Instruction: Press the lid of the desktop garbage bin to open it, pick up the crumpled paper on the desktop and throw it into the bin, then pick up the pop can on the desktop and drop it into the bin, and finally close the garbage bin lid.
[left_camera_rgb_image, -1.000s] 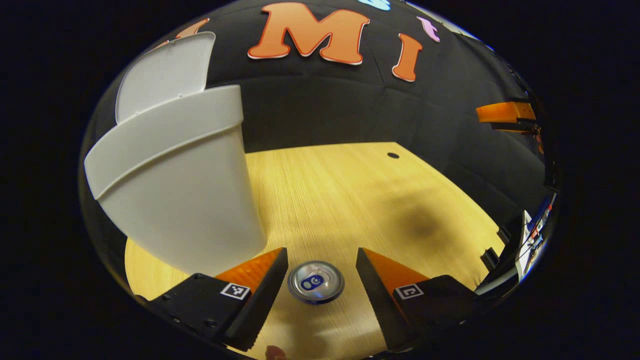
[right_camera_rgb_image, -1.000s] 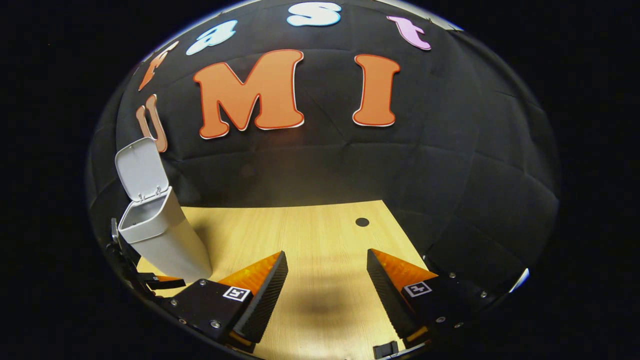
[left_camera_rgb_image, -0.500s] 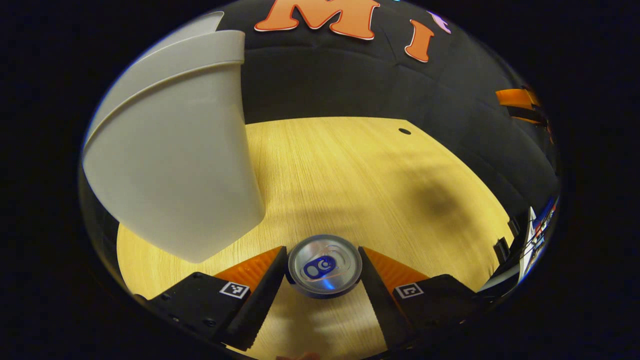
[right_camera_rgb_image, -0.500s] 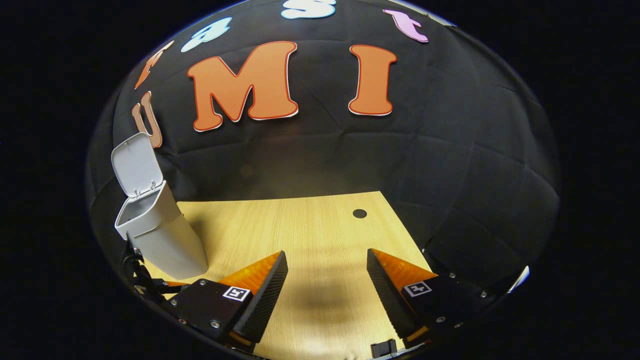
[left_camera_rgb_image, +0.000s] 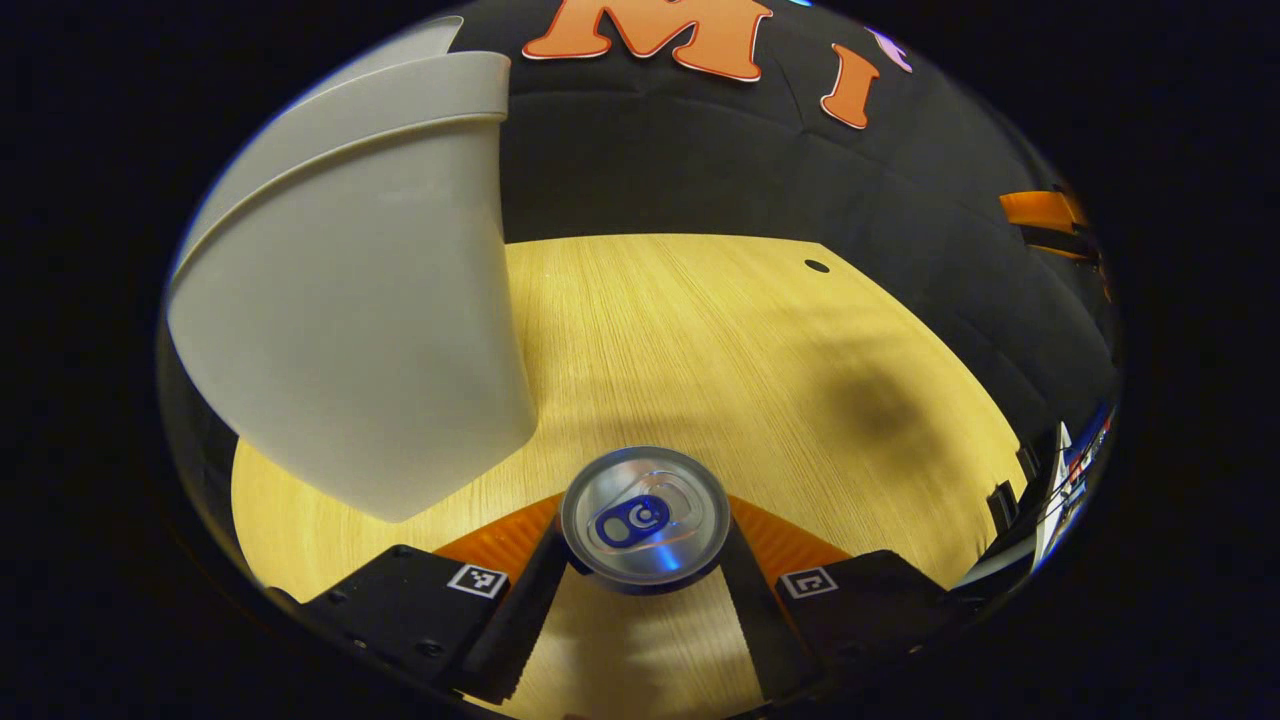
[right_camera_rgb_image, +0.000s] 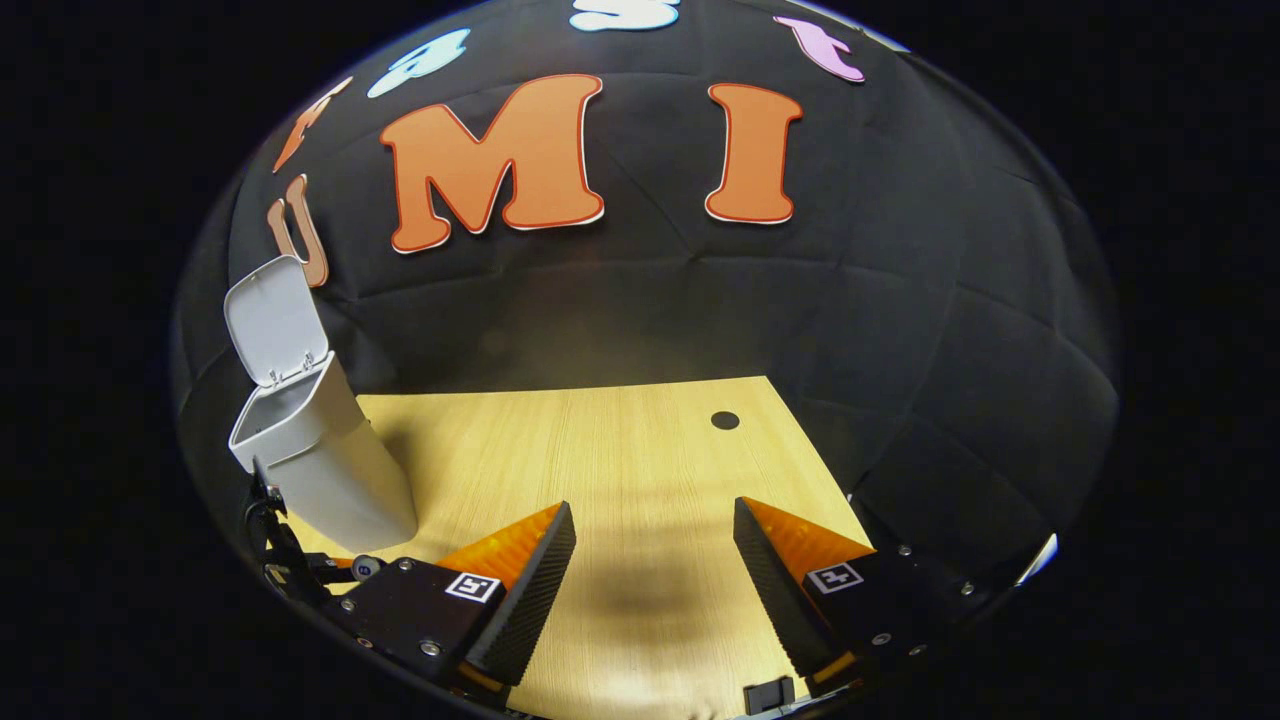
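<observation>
Your left hand-held gripper (left_camera_rgb_image: 645, 560) is clamped on the pop can (left_camera_rgb_image: 645, 515); keep it upright and lift toward the open bin (left_camera_rgb_image: 350, 300) at ten o'clock, clearing its rim. Your right hand-held gripper (right_camera_rgb_image: 650, 560) hangs spread and empty above the worktop (right_camera_rgb_image: 620, 450).

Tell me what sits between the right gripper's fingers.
Nothing: in the right gripper view, the right gripper stands open over bare wooden desktop, with just a shadow.
</observation>
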